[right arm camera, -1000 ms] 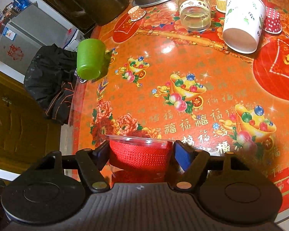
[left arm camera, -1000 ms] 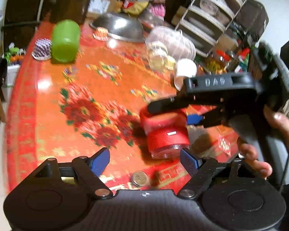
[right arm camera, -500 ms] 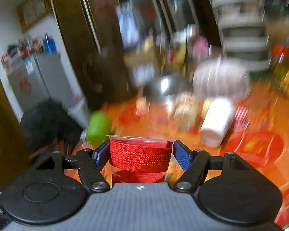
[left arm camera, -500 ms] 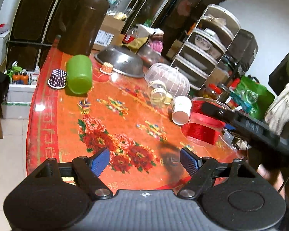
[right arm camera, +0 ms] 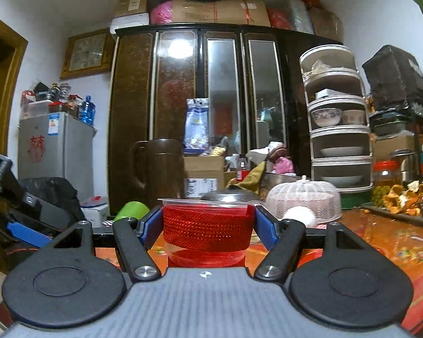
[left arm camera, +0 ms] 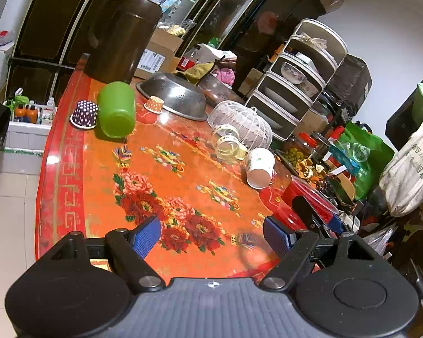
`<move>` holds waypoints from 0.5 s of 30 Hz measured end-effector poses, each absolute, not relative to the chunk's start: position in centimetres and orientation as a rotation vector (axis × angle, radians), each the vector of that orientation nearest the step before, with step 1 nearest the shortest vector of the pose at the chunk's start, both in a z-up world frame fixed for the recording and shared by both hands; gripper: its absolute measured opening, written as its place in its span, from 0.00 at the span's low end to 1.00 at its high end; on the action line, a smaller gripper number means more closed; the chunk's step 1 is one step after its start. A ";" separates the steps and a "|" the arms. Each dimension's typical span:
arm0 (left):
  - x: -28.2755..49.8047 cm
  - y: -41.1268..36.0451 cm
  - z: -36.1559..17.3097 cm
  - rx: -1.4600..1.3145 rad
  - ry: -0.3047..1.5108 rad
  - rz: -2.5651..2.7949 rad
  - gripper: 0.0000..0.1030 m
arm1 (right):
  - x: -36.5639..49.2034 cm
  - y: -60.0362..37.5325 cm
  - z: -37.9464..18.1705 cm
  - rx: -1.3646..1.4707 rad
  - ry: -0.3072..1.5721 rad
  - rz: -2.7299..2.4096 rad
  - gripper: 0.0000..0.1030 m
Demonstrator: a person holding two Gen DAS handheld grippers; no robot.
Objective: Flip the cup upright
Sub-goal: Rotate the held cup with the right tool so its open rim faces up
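Holding the cup [right arm camera: 207, 229] between its two blue pads [right arm camera: 152, 229], the right gripper [right arm camera: 208, 231] has its jaws closed onto the red mesh band around the cup's middle, with the clear rim uppermost and the base towards the table [right arm camera: 392, 242] just below. The cup sits directly ahead of this gripper, square between the fingers, and looks upright or very nearly so. It reads as thin clear plastic, light and easily dented, so a gentle squeeze on the banded middle seems the right hold; the textured sleeve probably gives better purchase than the smooth wall near the rim, which would likely flex or slip. The left gripper [left arm camera: 211, 236] hangs over the table with its jaws wide apart and nothing between them; from its view the cup [left arm camera: 310, 200] shows ahead and to its right, held by the other tool. Setting the cup down flat on its base appears to be what remains.
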State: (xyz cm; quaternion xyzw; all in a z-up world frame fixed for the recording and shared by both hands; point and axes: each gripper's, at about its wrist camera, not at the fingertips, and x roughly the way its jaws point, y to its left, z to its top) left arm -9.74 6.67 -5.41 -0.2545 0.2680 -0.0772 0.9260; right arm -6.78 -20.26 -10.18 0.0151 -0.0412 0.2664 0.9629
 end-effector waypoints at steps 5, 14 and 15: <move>-10.0 6.8 -5.7 -0.536 0.548 -0.165 0.80 | -7.7 -18.9 -11.2 -0.018 -0.132 0.538 0.68; -10.5 7.1 -5.8 -0.556 0.529 -0.164 0.80 | -8.8 -18.2 -14.1 -0.014 -0.226 0.519 0.68; -10.5 7.2 -5.8 -0.555 0.528 -0.166 0.80 | -8.9 -18.2 -14.4 -0.008 -0.233 0.507 0.68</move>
